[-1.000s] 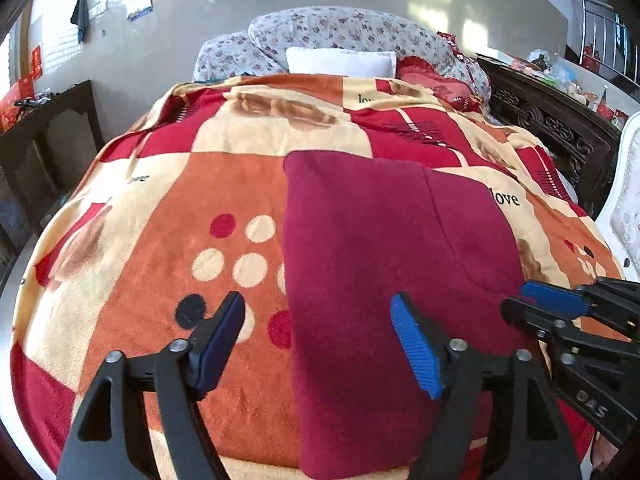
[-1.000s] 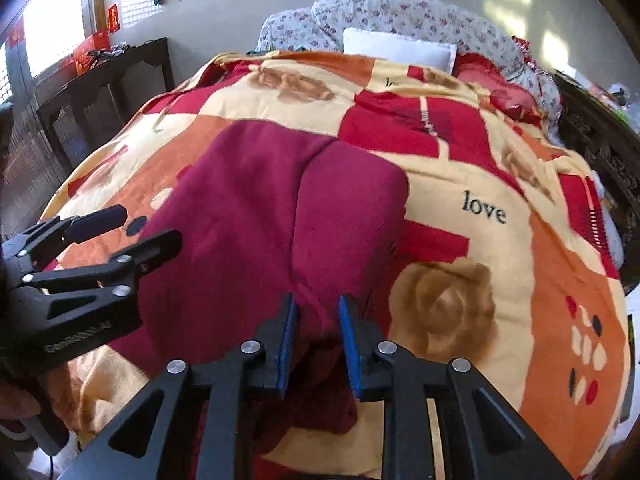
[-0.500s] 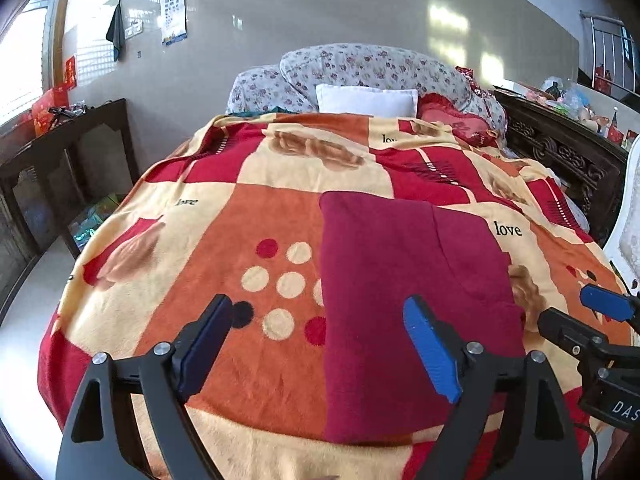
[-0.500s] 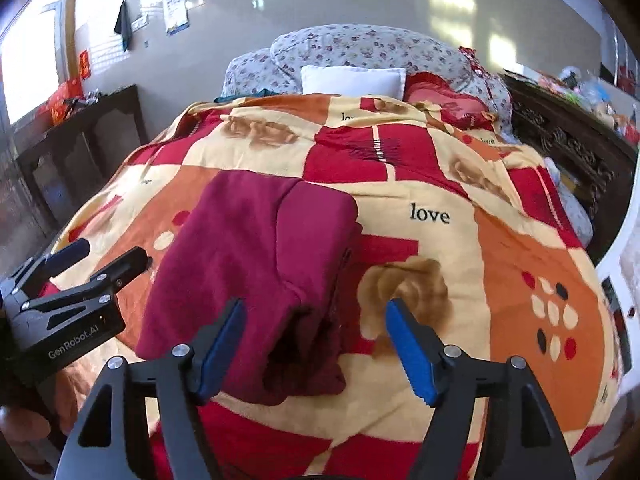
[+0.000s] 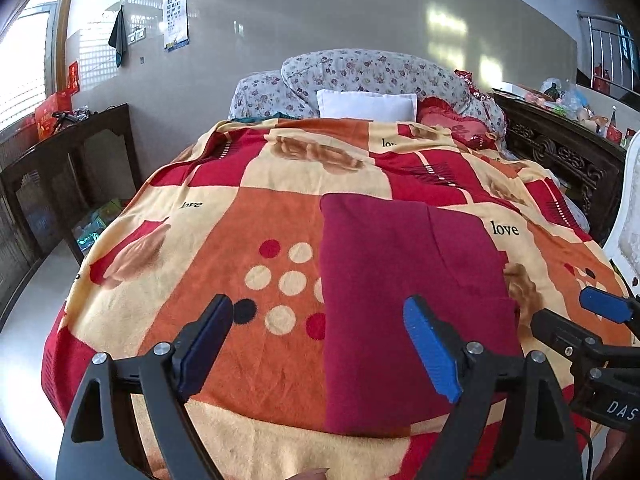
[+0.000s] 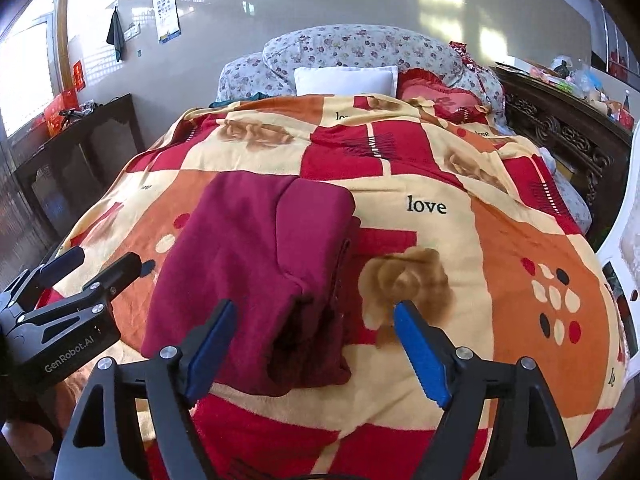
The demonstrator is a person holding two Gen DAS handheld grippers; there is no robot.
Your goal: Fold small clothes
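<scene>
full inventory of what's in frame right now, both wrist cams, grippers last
folded garment: 1, maroon, on the blanket near the foot of the bed
blanket: 1, red, orange and cream patchwork with "love" print, covers the bed
white pillow: 1, at the head of the bed
floral bedding: grey with small flowers, piled behind the pillow
red cushion: 1, right of the pillow
eye chart: 1, on the wall
dark cloth: 1, hanging on the wall
dark wooden cabinet: 1, left of the bed
left gripper: open, above the garment's left edge, touching nothing
right gripper: open, above the garment's near end, touching nothing
</scene>
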